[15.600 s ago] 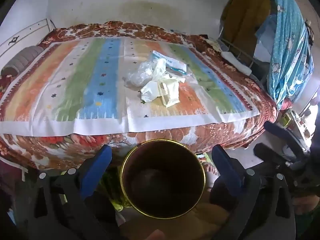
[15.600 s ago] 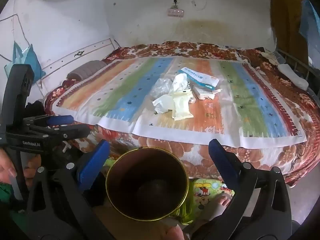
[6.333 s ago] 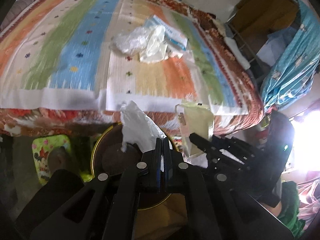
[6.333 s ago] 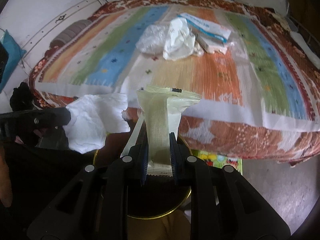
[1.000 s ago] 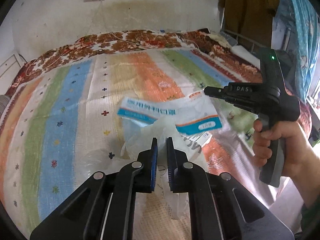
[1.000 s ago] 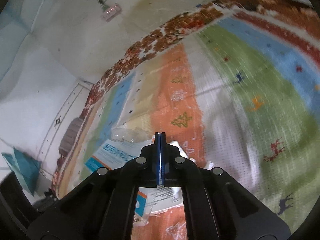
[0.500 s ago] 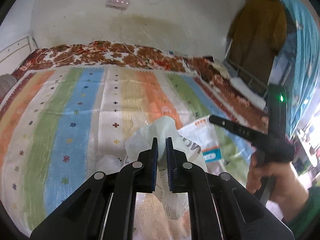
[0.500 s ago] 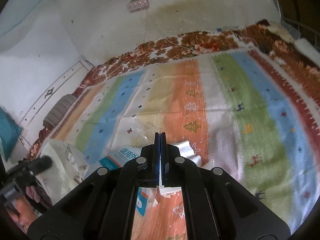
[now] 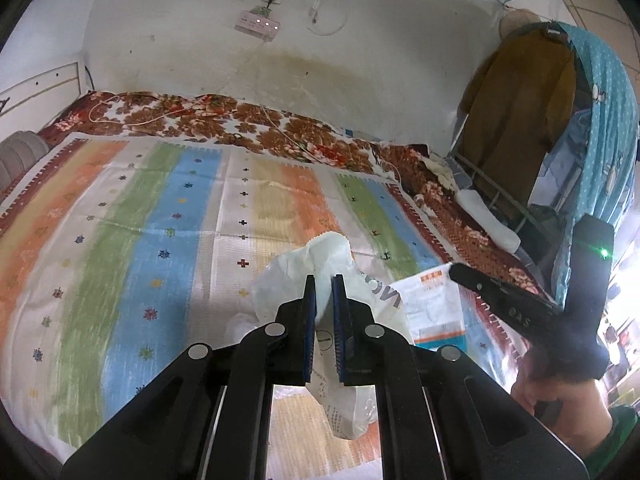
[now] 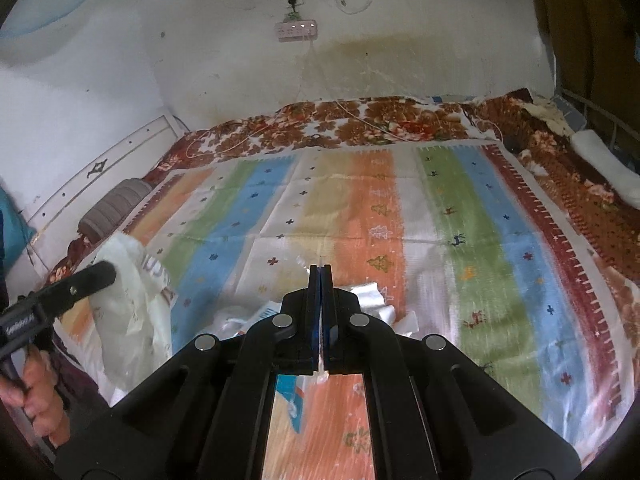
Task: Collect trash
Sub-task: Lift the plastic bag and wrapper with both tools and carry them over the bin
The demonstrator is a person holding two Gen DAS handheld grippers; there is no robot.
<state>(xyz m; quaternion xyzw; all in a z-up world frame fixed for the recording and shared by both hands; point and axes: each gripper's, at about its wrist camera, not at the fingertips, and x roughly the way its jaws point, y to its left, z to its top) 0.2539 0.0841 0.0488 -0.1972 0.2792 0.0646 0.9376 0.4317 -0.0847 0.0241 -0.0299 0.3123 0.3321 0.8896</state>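
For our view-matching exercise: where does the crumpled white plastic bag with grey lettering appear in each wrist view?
Left wrist view: crumpled white plastic bag at centre, pinched in the left gripper.
Right wrist view: bag at far left, hanging.
Shared landmark: pink power strip on the wall.

Striped mat (image 9: 160, 216) covers a floral bed (image 9: 248, 120) below a stained wall (image 9: 360, 40)

White-blue packet (image 10: 294, 398) mostly hidden behind right tongs (image 10: 320, 276); plastic bag (image 9: 340, 272) print unreadable.
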